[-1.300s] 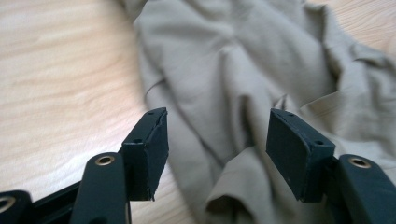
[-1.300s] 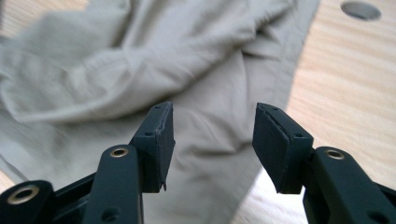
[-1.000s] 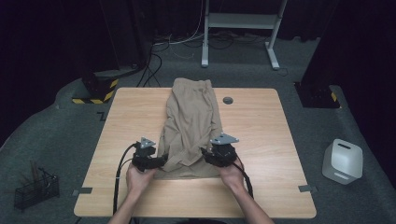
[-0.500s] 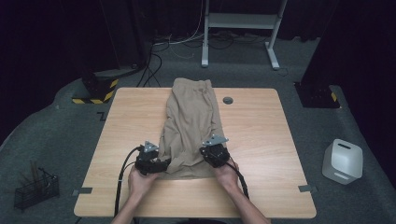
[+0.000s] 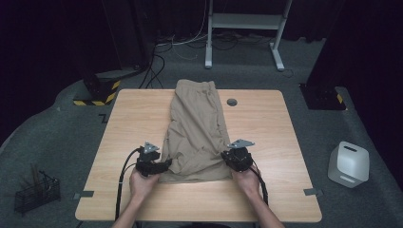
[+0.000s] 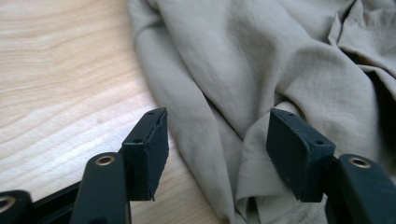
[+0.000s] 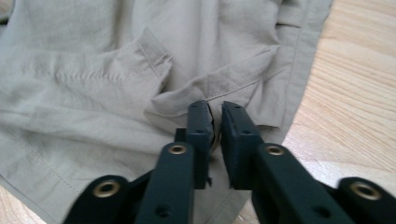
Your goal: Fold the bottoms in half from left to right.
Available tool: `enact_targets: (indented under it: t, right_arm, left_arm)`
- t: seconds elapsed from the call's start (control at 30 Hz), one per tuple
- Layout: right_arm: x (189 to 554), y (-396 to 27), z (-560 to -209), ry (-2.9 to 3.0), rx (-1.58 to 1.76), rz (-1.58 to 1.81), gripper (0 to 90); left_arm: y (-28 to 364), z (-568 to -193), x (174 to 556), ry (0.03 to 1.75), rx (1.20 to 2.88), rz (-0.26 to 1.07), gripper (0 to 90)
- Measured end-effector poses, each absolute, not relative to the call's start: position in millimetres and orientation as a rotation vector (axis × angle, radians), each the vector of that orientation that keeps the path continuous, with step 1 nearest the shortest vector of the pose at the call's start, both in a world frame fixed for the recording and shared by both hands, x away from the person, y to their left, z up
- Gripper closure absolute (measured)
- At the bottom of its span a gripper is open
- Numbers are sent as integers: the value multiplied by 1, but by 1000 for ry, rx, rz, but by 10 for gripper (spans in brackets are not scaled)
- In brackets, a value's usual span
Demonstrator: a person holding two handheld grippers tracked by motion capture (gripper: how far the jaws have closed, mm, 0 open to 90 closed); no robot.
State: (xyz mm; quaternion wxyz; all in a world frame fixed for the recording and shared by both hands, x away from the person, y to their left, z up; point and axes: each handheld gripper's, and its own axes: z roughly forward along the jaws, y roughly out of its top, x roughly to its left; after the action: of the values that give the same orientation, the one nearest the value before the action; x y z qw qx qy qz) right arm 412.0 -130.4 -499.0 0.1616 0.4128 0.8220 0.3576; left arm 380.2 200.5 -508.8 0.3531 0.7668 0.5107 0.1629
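Dark room, grey carpet, cables and a white frame seen behind the wooden table [image 5: 133,123]. A wire basket [image 5: 35,194] is set on the floor at far left, a white box [image 5: 348,164] on the floor at right.

The beige shorts [image 5: 197,128] are laid lengthwise down the middle of the tabletop, waistband at the far edge, leg hems close to the near edge, cloth rumpled on the right side.

Left gripper [image 5: 159,167] is held at the near left corner of the shorts, low over the wood. In the left gripper view its jaws are seen standing wide, a fold of the left hem [image 6: 247,182] lying between them, pads not pressing. They have just been narrowing slightly; nothing is pinched yet.

Right gripper [image 5: 232,158] is placed on the near right corner of the shorts. In the right gripper view the jaws are seen nearly together, just reopened a touch after closing, with a thin pleat of cloth [image 7: 215,130] apparently caught between the pads; grip is judged light.

Step in hand, as judged: both near corners being taken for a fold or lift of the leg end.

Next move: left jaws to be closed on the hem fold, right pinch to be confirmed, then both corners raised together, evenly, so the cloth is not skewed.
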Motion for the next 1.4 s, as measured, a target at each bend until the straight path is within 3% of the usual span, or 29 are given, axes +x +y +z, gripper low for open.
enact_targets:
  t: [0.13,0.4,0.53,0.6,0.63,0.73,1.1,1.4]
  right_arm:
    - [403,-122,-481,2296,1115,1122,684]
    - [415,-84,-482,2369,1057,1067,584]
    - [429,-75,-502,2419,1119,989,610]
    - [430,-75,-506,2455,1112,957,727]
    - [427,-78,-506,2471,1077,958,836]
    - [424,-83,-503,2474,1052,978,884]
    - [383,-141,-500,2388,1033,1066,878]
    - [379,-149,-503,2360,1068,1099,699]
  left_arm:
    - [197,-511,378,1313,2003,422,388]
    - [199,-510,386,1341,1945,424,380]
    - [199,-518,392,1369,1949,422,380]
    - [198,-518,392,1369,1957,442,381]
    - [198,-518,392,1368,1959,443,381]
    - [197,-519,391,1361,1968,459,381]
    - [199,-519,388,1354,1977,479,376]
    - [186,-511,382,1289,1976,437,362]
